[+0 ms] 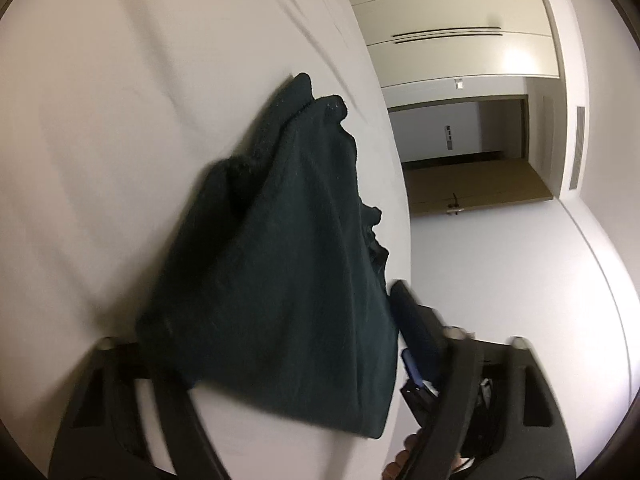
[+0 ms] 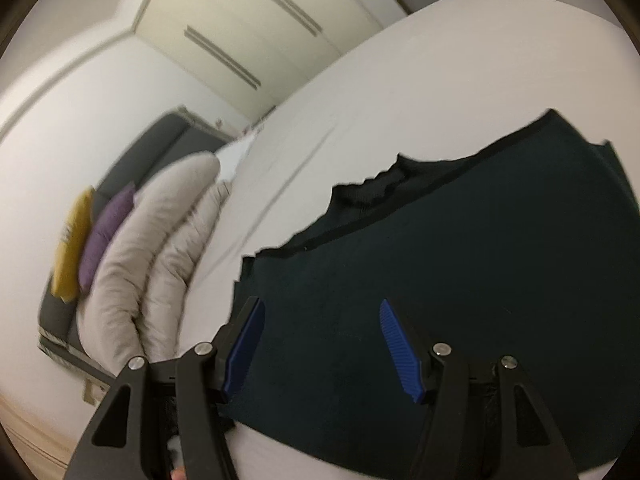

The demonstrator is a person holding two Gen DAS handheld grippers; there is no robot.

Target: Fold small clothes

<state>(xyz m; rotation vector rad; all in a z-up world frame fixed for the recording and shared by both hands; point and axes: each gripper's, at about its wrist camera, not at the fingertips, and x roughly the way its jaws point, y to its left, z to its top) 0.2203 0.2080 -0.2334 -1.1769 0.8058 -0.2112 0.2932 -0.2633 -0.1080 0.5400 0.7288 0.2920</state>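
A dark green garment lies on the white bed sheet, partly bunched and folded over. In the left wrist view the cloth covers my left gripper; its right finger shows beside the cloth edge, the left finger is hidden, so its state is unclear. In the right wrist view the garment spreads wide with a ribbed hem along its far edge. My right gripper is open, its blue pads apart, just above the near part of the cloth, holding nothing.
The white bed fills both views. A beige duvet is piled at the left, with purple and yellow pillows on a grey sofa. A wooden door and white wardrobes stand beyond the bed edge.
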